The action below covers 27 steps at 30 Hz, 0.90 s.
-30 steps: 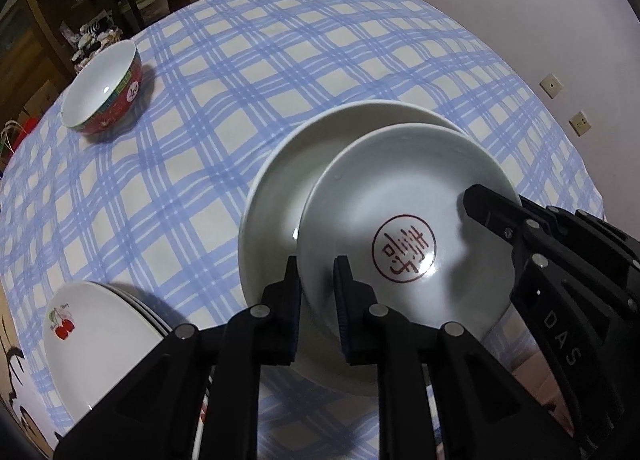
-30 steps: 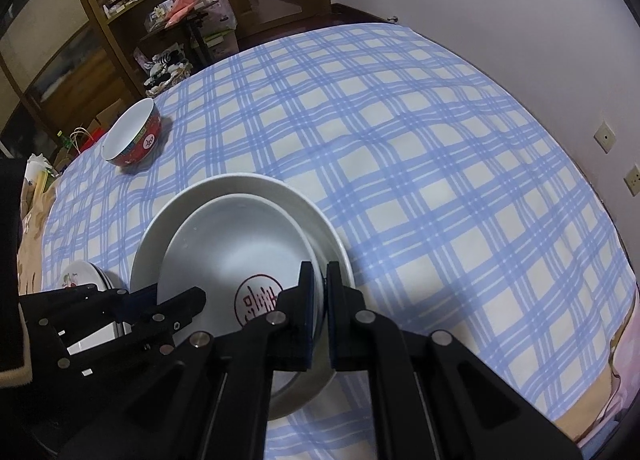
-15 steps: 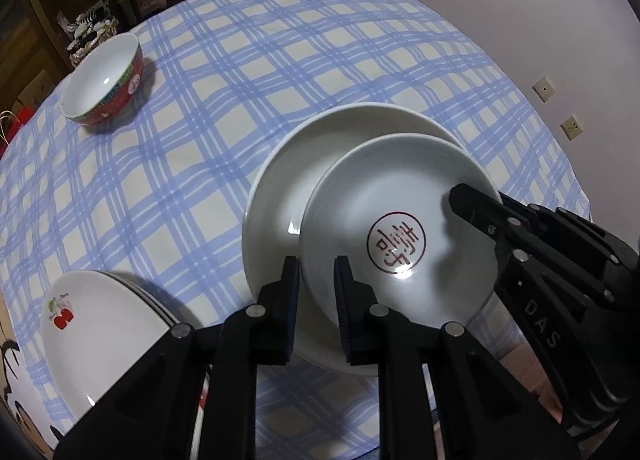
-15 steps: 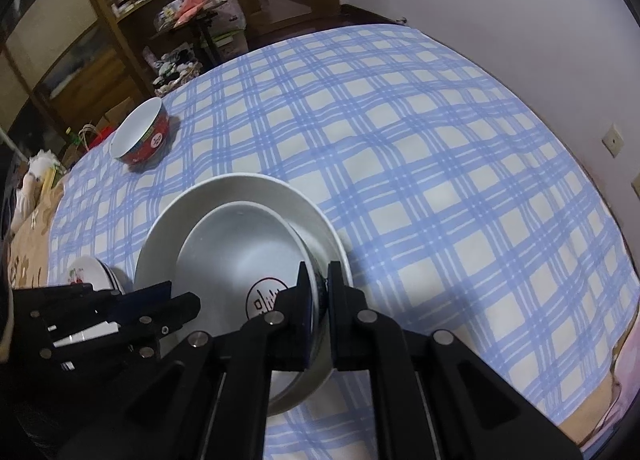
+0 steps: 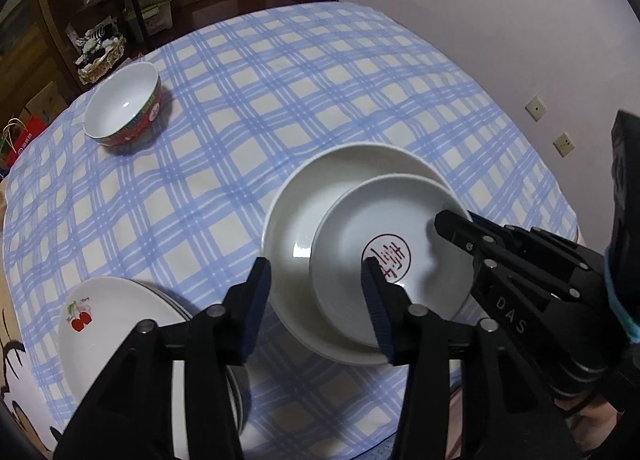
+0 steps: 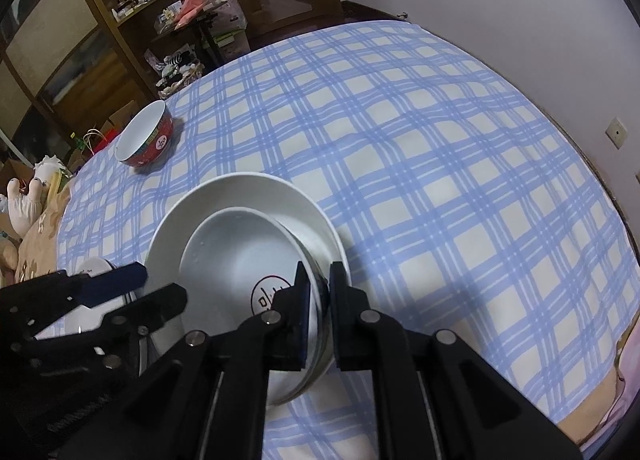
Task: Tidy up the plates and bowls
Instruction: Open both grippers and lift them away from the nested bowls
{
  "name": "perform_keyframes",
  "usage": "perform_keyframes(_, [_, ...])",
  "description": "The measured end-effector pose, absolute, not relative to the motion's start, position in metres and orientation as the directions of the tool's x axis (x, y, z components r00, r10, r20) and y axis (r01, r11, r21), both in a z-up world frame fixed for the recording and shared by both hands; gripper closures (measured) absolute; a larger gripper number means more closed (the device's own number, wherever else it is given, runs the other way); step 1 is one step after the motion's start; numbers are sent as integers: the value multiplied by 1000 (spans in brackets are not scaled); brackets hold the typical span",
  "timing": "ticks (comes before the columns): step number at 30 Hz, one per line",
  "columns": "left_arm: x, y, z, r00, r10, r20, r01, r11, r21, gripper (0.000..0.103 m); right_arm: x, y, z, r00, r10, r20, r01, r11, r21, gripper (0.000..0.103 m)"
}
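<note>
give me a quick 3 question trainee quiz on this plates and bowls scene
1. True or false: the small plate with the red mark sits inside the large plate.
2. Which gripper is shut on the small plate's rim? A) left gripper B) right gripper
3. Fill in: the plate at the near left edge carries a picture of red ____.

Key: 1 true; 2 B, since the left gripper has just been opening and has nothing pressed between its pads; 3 cherries.
</note>
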<state>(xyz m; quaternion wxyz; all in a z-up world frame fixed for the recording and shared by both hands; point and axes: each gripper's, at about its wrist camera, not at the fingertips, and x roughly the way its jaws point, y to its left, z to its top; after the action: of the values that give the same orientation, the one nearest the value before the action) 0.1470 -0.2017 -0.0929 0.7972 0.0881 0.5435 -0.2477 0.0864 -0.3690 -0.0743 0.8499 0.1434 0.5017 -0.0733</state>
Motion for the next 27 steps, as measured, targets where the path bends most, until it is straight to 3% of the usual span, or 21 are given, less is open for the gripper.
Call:
perform_keyframes(5, [145,-190,-84,315,-310,-897,476,869,-133,47,83,-372,-64,503,11,-864,274,946,172,91])
perform_keyframes(9, [146,-178,-77,346,-314,-884,451,882,-137,36,81,-374,-58,513,9,-858,279,944,177,79])
perform_keyframes(14, [148,-163,-64,379,-307,-873,425,896,-131,32,77,-377,-49,533,7,-846,287,939,189,69])
perform_keyframes(20, [151,-140,-45,426,-302,-853,389,912,-128,18,73,-375,-28,582,21,-813,271,938,218,46])
perform_keyframes(22, [153,-132,-39,440,-296,-848,371,919,-129,16,75,-373,-21,598,17,-801,263,940,217,32])
perform_keyframes(27, [169,-113,-29,486,-261,-834,322,941,-106,11,85,-365,-5,635,25,-772,229,948,219,13])
